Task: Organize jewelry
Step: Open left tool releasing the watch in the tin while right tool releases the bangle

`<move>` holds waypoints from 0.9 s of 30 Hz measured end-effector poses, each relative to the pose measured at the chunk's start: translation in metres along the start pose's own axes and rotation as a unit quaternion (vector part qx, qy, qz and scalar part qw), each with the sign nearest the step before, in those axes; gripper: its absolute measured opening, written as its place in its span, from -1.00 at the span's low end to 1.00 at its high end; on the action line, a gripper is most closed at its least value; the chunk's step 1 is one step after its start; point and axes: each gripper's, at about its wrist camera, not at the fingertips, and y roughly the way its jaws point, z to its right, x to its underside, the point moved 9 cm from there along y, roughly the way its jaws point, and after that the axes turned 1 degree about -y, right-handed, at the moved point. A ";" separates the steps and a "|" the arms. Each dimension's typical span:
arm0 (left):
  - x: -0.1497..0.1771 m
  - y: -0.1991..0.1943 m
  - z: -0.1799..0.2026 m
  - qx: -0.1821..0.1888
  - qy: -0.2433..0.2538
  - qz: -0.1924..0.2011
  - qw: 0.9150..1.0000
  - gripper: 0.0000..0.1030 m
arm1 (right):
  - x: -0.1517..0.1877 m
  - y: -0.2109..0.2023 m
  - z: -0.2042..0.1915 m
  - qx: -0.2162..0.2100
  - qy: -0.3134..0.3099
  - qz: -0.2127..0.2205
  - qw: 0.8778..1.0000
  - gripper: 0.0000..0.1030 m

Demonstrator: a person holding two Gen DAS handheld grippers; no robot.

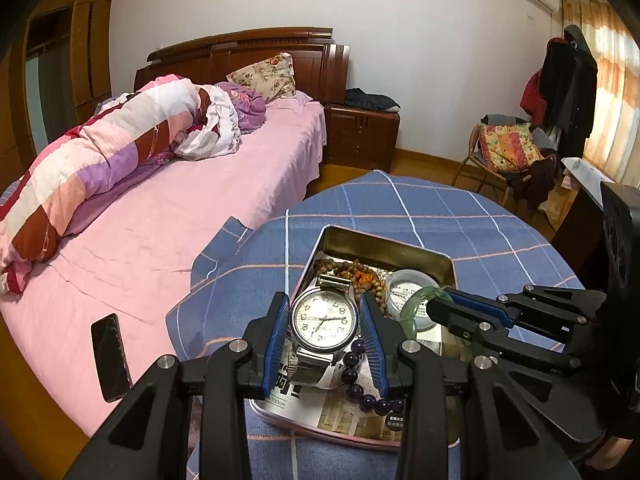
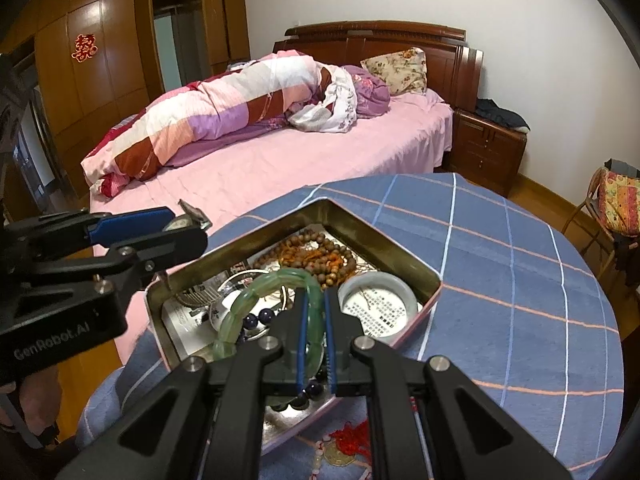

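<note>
My left gripper (image 1: 324,302) is shut on a silver wristwatch (image 1: 324,320) with a white dial, held above the near end of an open metal tin (image 1: 384,246). From the right wrist view, that left gripper (image 2: 188,226) hangs over the tin's (image 2: 360,224) left corner with the watch (image 2: 190,214) edge-on. My right gripper (image 2: 315,294) is shut on a green bangle (image 2: 276,280) over the tin; it appears as the right gripper (image 1: 442,300) with the bangle (image 1: 416,312) in the left view. In the tin lie brown beads (image 2: 316,252), a pale bangle (image 2: 376,304) and purple beads (image 1: 360,384).
The tin rests on a round table with a blue checked cloth (image 2: 500,280). A red tassel with a coin (image 2: 352,440) lies on the cloth near the tin. A pink bed (image 1: 180,216) with a phone (image 1: 110,356) adjoins the table's left. A chair (image 1: 504,152) stands far right.
</note>
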 end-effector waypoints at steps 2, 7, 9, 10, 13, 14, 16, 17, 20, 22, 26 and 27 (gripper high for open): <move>0.001 0.002 0.000 -0.001 0.000 -0.003 1.000 -0.29 | 0.003 0.002 -0.001 0.000 0.000 -0.003 1.000 -0.80; 0.005 0.009 0.000 -0.002 0.006 -0.012 1.000 -0.29 | 0.007 0.006 -0.002 0.000 0.000 -0.008 1.000 -0.80; 0.006 0.013 -0.001 -0.003 0.007 -0.017 1.000 -0.29 | 0.006 0.009 -0.001 0.001 0.002 -0.010 1.000 -0.80; 0.007 0.014 -0.001 -0.004 0.007 -0.018 1.000 -0.29 | 0.006 0.009 0.000 0.002 0.003 -0.010 1.000 -0.80; 0.008 0.018 -0.003 -0.007 0.007 -0.023 1.000 -0.29 | 0.006 0.012 0.004 0.007 0.006 -0.012 1.000 -0.80; 0.009 0.019 -0.003 -0.008 0.008 -0.025 1.000 -0.29 | 0.006 0.013 0.005 0.009 0.007 -0.012 1.000 -0.80; 0.010 0.021 -0.003 -0.009 0.008 -0.027 1.000 -0.29 | 0.006 0.015 0.007 0.012 0.008 -0.015 1.000 -0.80; 0.010 0.022 -0.003 -0.009 0.009 -0.028 1.000 -0.29 | 0.006 0.016 0.008 0.014 0.008 -0.015 1.000 -0.80; 0.011 0.025 -0.004 -0.011 0.009 -0.031 0.999 -0.29 | 0.007 0.019 0.011 0.018 0.010 -0.019 1.000 -0.80; 0.013 0.029 -0.006 -0.013 0.006 -0.035 0.999 -0.29 | 0.008 0.021 0.012 0.020 0.010 -0.022 0.999 -0.80; 0.016 0.033 -0.007 -0.014 0.005 -0.041 0.999 -0.29 | 0.011 0.025 0.016 0.027 0.011 -0.028 0.999 -0.79; 0.017 0.033 -0.007 -0.014 0.005 -0.042 0.999 -0.29 | 0.012 0.026 0.017 0.028 0.012 -0.029 0.999 -0.79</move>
